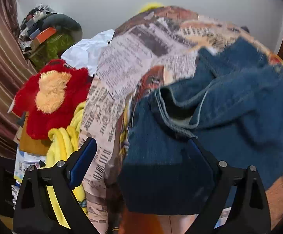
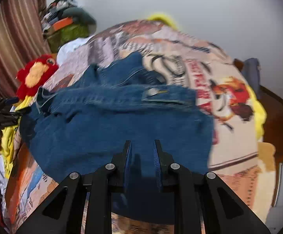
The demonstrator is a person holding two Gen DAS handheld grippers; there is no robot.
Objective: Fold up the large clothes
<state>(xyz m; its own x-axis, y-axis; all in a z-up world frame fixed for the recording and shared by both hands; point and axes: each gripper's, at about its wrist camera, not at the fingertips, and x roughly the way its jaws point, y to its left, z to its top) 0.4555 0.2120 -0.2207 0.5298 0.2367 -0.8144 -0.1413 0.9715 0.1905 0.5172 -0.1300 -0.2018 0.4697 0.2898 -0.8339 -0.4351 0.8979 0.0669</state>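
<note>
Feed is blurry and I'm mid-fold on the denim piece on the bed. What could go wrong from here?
1. The right gripper has its fingers narrowed around the near edge of the blue denim garment, but a gap shows; the cloth may slip out.
2. The left gripper is wide open with denim draped over one finger; it could snag or drag the fold.
3. The denim is bunched and creased, so folding now may set it crooked on the printed bedspread.

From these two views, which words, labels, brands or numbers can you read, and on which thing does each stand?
None can be read.
Newspaper-print bedsheet: columns of print, too blurred to read.
Same bedsheet, red lettering in the right wrist view: blurred.
Label on the blue jeans: too small and blurred.
</note>
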